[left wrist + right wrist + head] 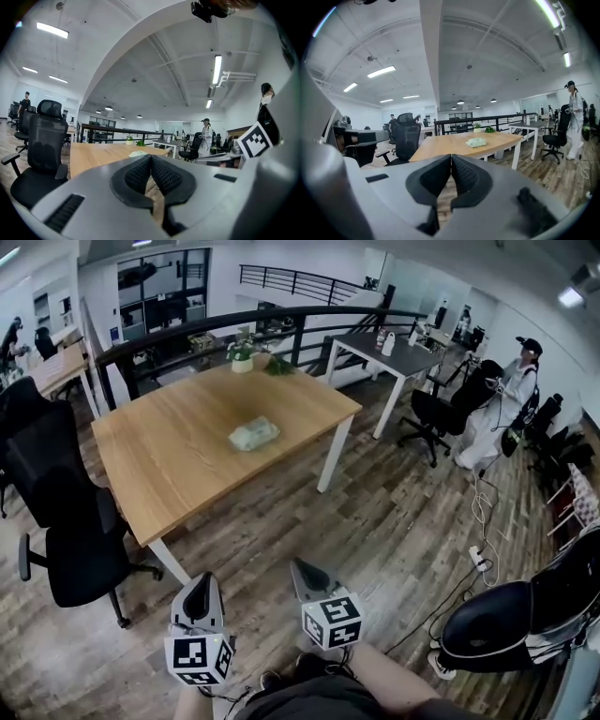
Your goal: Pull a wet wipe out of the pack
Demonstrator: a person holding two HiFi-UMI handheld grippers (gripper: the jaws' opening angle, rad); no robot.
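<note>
Left claw (201,585), right claw (302,570) closed, empty; wipe pack (254,433) on table (169,465).

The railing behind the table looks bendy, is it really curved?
Probably not: the head view's wide lens bows the railing and table; the left gripper view arches the ceiling; the right gripper view darkens at its corners, yet the wet wipe pack looks clear.

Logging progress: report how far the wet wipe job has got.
Nothing done yet: the wipe pack lies on the table, no wipe showing. In hand: nothing; left gripper and right gripper are shut, empty, short of the table. Remaining: approach, pull a wipe.
</note>
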